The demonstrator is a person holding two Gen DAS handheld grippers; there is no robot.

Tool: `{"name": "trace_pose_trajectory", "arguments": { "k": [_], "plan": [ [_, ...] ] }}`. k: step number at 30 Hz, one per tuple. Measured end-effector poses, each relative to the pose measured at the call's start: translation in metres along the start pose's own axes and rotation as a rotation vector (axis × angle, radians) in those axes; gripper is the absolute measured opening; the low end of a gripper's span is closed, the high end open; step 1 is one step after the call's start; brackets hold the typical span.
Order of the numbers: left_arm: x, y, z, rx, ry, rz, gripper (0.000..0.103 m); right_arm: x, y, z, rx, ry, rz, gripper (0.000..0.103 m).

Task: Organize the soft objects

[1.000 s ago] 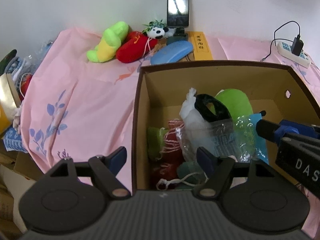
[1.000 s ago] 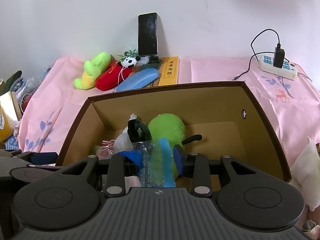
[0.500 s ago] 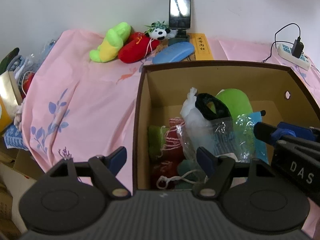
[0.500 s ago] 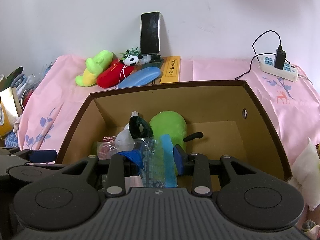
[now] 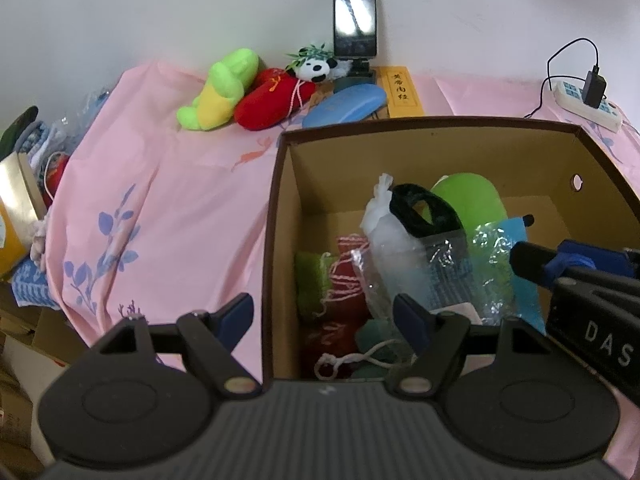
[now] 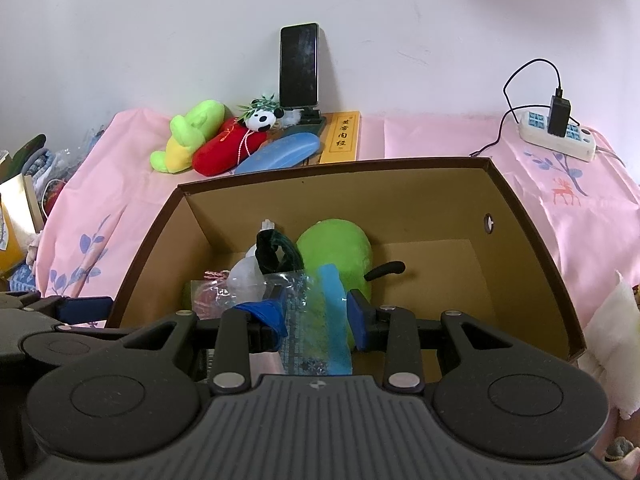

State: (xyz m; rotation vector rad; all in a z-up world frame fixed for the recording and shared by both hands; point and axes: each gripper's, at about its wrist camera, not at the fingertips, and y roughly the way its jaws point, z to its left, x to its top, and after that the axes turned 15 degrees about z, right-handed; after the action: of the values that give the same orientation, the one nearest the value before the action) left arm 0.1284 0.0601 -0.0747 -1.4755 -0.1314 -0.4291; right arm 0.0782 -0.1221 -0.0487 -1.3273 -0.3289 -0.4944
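An open cardboard box (image 6: 520, 216) on the pink cloth holds a green plush (image 6: 340, 248), a white bag with a dark green band (image 5: 404, 216), red and green knitted pouches (image 5: 344, 276) and a crinkly clear packet with a blue strip (image 6: 316, 312). My right gripper (image 6: 316, 314) is inside the box, shut on that packet; its tip (image 5: 532, 258) shows at the right of the left wrist view. My left gripper (image 5: 322, 312) is open and straddles the box's left wall near the front corner, holding nothing. Its blue pad (image 6: 84, 306) shows at the lower left of the right wrist view.
At the back by the wall lie a green-yellow plush (image 6: 188, 132), a red plush (image 6: 228, 148), a panda toy (image 6: 262, 118), a blue case (image 6: 280, 152), a yellow book (image 6: 344, 136) and a phone on a stand (image 6: 299, 66). A power strip (image 6: 556, 136) sits back right. Clutter is piled at the left edge (image 5: 28, 184).
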Motion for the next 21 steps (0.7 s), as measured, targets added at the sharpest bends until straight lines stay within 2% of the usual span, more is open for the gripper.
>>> {"name": "trace_pose_trajectory", "arguments": {
  "k": [21],
  "plan": [
    [0.0015,0.0046,-0.001,-0.012,-0.002,0.028,0.077,-0.0002,0.0017,-0.0031,0.011,0.014,-0.001,0.016]
  ]
}}
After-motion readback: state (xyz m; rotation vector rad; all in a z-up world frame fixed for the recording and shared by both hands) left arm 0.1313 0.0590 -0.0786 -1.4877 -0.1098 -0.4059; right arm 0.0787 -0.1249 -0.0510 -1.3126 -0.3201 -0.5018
